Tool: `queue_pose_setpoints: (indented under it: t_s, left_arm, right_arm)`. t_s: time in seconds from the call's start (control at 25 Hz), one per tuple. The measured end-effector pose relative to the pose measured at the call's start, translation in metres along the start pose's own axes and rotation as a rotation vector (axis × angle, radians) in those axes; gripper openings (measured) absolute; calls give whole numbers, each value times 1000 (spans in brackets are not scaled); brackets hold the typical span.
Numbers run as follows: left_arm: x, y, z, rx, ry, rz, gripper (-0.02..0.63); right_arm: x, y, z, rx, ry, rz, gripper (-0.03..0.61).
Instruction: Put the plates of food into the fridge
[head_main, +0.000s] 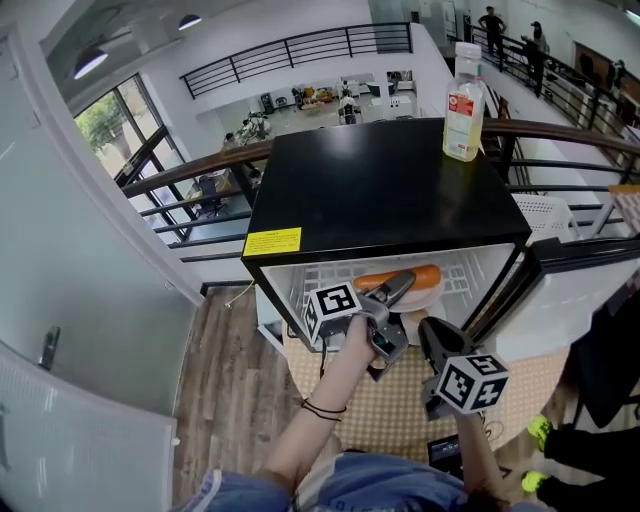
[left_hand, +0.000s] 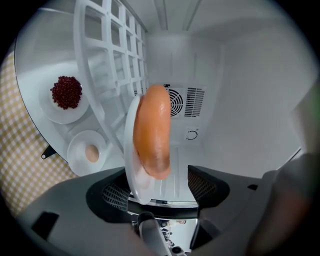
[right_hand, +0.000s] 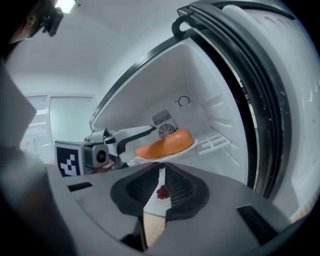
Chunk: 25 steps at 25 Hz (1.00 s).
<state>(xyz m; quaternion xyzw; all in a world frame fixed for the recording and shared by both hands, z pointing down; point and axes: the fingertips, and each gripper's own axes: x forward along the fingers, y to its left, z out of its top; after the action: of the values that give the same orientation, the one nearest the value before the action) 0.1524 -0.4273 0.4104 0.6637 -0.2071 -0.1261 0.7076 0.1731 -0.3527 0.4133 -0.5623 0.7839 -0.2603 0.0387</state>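
A black-topped mini fridge (head_main: 380, 190) stands open. On its white wire shelf (left_hand: 107, 65) rests a white plate (left_hand: 131, 150) that carries a long orange sausage (left_hand: 152, 132). My left gripper (left_hand: 160, 185) is open. The plate's near rim lies between its jaws, and the pads stand clear of it. The head view shows this gripper (head_main: 398, 310) at the fridge mouth, just under the plate (head_main: 400, 280). My right gripper (head_main: 435, 335) hangs lower, in front of the fridge, shut with nothing in it. A plate of red beans (left_hand: 66, 92) and a small plate with an egg (left_hand: 91, 152) lie on a white surface below the shelf.
A clear bottle (head_main: 464, 100) with a red label stands on the fridge top at the back right. The fridge door (right_hand: 260, 90) hangs open on the right. A checked woven mat (head_main: 400, 400) covers the surface in front of the fridge. Railings run behind.
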Motion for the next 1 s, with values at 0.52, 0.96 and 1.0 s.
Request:
queue_pose_setpoints:
  t_s: [0.52, 0.96, 1.0]
  left_arm:
    - [-9, 6, 2, 49, 28, -21, 336]
    - [-44, 2, -16, 173, 112, -83, 336]
    - [-50, 4, -18, 189, 110, -79, 336]
  right_arm:
    - [15, 5, -3, -61, 26, -48, 90]
    - [36, 12, -11, -59, 59, -47, 90]
    - [38, 12, -11, -58, 59, -48, 89]
